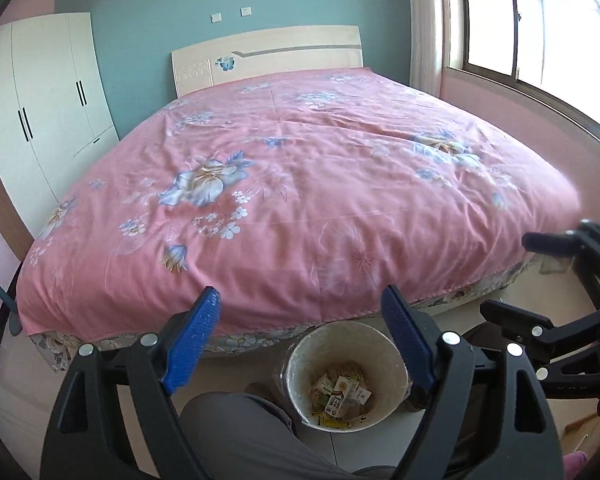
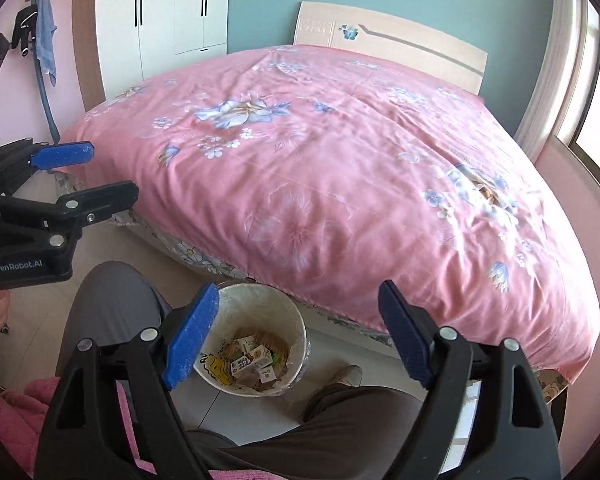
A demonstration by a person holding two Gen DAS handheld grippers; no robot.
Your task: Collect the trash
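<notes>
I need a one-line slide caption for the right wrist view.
Open right gripper above a trash bin holding small cartons, beside a pink floral bed.

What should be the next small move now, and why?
Probably lower one gripper toward the trash bin to grip its rim. Both the left gripper and the right gripper hold nothing, jaws open; the pink bedspread shows no litter, and the bin already holds wrappers.

A bin (image 1: pixel 346 376) stands on the floor (image 2: pixel 340 344) just before the bed's (image 1: pixel 300 184) foot, holding small cartons (image 2: pixel 256 360). A wardrobe (image 1: pixel 44 112) stands left of the bed, a window (image 1: pixel 540 28) on its right.
</notes>
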